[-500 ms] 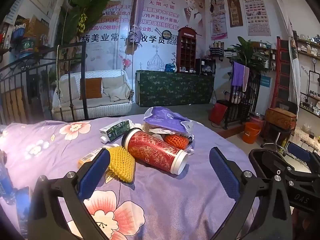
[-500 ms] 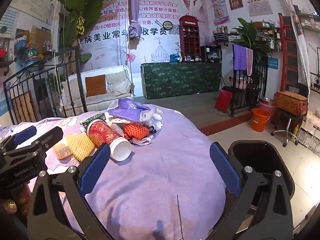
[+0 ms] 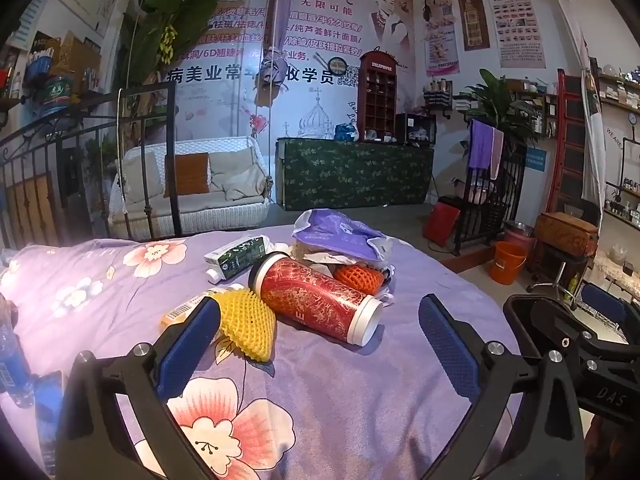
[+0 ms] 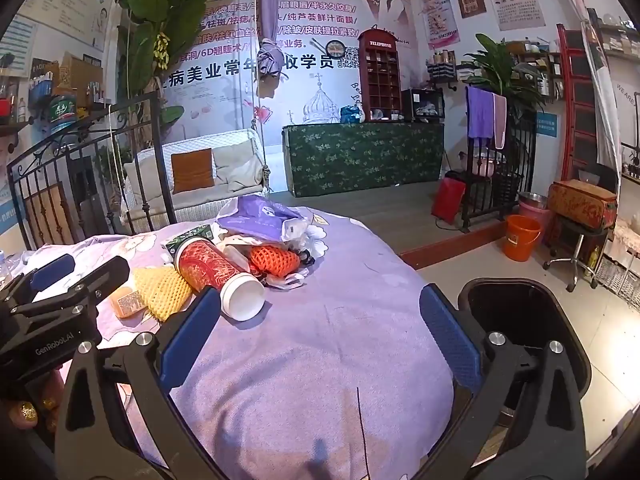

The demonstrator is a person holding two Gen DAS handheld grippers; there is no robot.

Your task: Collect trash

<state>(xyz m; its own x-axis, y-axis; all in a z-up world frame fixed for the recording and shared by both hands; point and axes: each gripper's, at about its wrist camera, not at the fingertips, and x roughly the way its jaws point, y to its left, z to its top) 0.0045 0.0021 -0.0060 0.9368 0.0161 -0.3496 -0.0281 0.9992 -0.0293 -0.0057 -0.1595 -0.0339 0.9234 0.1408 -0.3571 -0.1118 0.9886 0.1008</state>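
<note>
Your trash lies in one heap on the bed [image 3: 100, 280], toward its far edge, on a lilac sheet printed with pink and white flowers. Nearest you are a yellow foam fruit net [image 3: 248, 320], cone-shaped and dimpled, and one glossy red cylindrical can [image 3: 316, 304] with a white rim, lying on its side and touching that net. Behind them sit one orange foam net [image 3: 356, 278], one green-and-white carton [image 3: 236, 256], and a crinkled purple plastic pouch [image 3: 336, 234]. A small orange packet [image 4: 127, 302] with a barcode label lies beside the yellow net.

Your left tool [image 3: 316, 348] is spread wide and empty, short of the heap. Your right tool [image 4: 320, 340] is likewise wide and empty over bare sheet. A black plastic bin [image 4: 520, 320] stands by the bed's right edge. "GenRobot.AI" reads on the left tool's body.
</note>
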